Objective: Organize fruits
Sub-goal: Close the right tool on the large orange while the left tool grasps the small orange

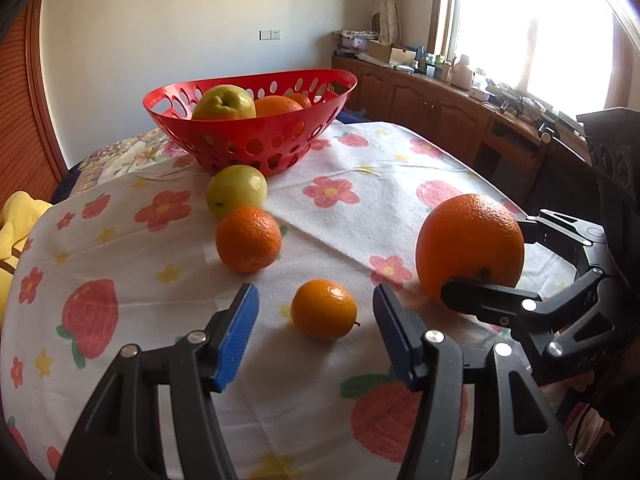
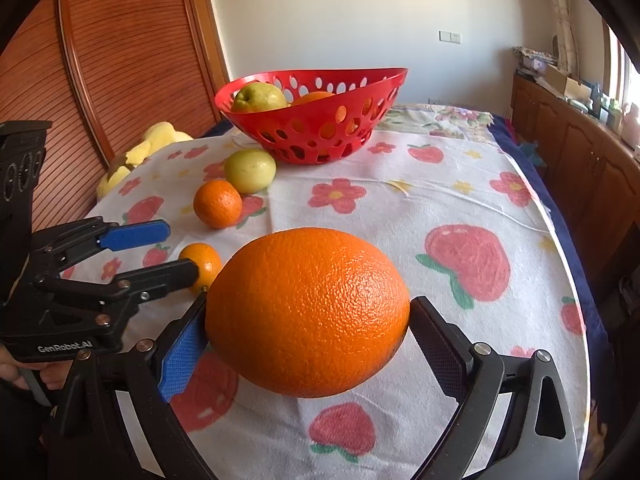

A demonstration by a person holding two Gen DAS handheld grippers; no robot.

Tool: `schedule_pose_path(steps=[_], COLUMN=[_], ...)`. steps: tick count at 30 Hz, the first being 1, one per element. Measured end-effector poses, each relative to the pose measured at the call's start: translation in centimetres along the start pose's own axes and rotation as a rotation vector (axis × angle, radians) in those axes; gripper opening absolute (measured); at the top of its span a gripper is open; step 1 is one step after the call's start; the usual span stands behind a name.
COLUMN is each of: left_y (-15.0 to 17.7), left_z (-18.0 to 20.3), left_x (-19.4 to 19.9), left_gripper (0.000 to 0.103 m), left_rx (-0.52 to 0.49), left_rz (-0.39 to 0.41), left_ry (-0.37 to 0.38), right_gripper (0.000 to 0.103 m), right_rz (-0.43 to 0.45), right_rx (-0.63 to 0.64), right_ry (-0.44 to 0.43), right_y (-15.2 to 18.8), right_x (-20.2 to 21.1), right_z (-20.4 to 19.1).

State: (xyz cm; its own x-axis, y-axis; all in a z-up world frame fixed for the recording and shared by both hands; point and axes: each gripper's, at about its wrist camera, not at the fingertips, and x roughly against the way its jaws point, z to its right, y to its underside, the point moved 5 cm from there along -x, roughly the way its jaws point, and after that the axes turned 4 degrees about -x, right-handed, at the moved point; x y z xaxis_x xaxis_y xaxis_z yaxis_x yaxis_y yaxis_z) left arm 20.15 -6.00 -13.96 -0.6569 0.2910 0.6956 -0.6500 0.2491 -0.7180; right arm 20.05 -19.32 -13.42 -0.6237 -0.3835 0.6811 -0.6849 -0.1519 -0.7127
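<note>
Right wrist view first: the right gripper [image 2: 308, 344] has its pads pinching the big orange [image 2: 308, 312] from both sides, and the fruit looks raised just off the flowered cloth [image 2: 440, 208], though the shadow under it makes that hard to call. Over in the left wrist view, the left gripper [image 1: 316, 316] stands spread around the small orange [image 1: 323, 309], which sits on the cloth between the blue pads with daylight on either side, untouched.

Trouble to watch: the big orange is round and smooth-skinned, held across its widest part, so a jolt on the way to the red basket [image 1: 248, 140] could roll it out of the pads. On the left, a lopsided close could nudge the small orange away along the cloth rather than trap it.

The two tools work close together, the right one's near finger sitting just beside the small orange, so a clash is possible. Between here and the basket lie a medium orange [image 1: 248, 238] and a green apple [image 1: 236, 190], touching each other and just in front of the basket. Inside it already: another apple [image 1: 224, 102] and more oranges.
</note>
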Motion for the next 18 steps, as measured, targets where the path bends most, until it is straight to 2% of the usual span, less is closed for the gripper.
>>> schedule_pose_path(steps=[14,17,18], left_y=[0.3,0.4,0.5], left_z=[-0.2,-0.2,-0.2], left_x=[-2.2,-2.5,-2.5], left_gripper=[0.052,0.047,0.041], left_rx=[0.006,0.006,0.008], left_rz=[-0.069,-0.079,-0.077], left_ry=[0.008,0.014,0.022], right_gripper=[0.098,0.098,0.098], right_rz=[0.047,0.048,0.049], right_rx=[0.042,0.040,0.039], right_ry=[0.023,0.021,0.020], right_y=[0.5,0.6,0.6], right_x=[0.1,0.1,0.0], right_z=[-0.6,-0.5,-0.5])
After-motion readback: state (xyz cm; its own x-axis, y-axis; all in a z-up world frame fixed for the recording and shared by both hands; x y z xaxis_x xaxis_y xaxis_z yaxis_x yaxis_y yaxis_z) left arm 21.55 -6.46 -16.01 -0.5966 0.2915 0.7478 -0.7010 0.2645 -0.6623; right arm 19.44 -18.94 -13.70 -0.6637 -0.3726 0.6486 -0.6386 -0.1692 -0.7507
